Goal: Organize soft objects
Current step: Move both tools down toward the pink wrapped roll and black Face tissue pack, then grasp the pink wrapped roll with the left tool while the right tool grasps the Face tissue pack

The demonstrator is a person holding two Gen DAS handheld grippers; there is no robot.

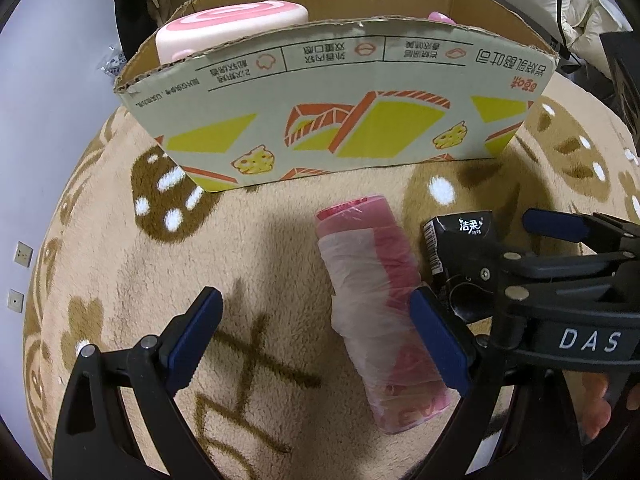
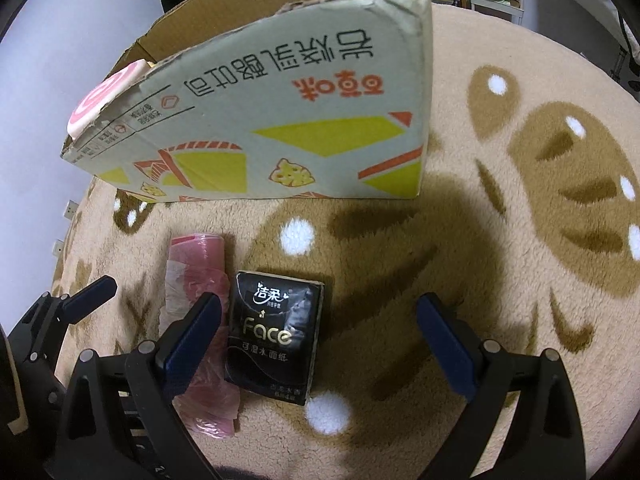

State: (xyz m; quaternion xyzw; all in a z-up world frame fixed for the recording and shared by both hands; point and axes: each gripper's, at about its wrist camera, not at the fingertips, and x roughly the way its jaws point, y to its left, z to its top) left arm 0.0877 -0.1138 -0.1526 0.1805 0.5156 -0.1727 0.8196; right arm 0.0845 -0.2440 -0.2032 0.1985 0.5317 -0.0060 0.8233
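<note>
Left wrist view has the pink roll of bags point(image 1: 380, 304) lying flat on the fluffy beige rug point(image 1: 260, 264), its length running away from the camera, and the left gripper point(image 1: 320, 344) sits low over it with jaws spread wide, the right-hand pad just touching the roll's side, the other well clear. Just beside the roll lies the black tissue pack point(image 2: 276, 334), face up, and over in the right wrist view the right gripper point(image 2: 320, 344) hangs above it, jaws wide apart, nothing held. Beyond both stands the cardboard box point(image 1: 340, 120), open-topped, upside-down print on its wall, with a pink swirl cushion point(image 1: 228, 28) poking above the rim at its left end.
</note>
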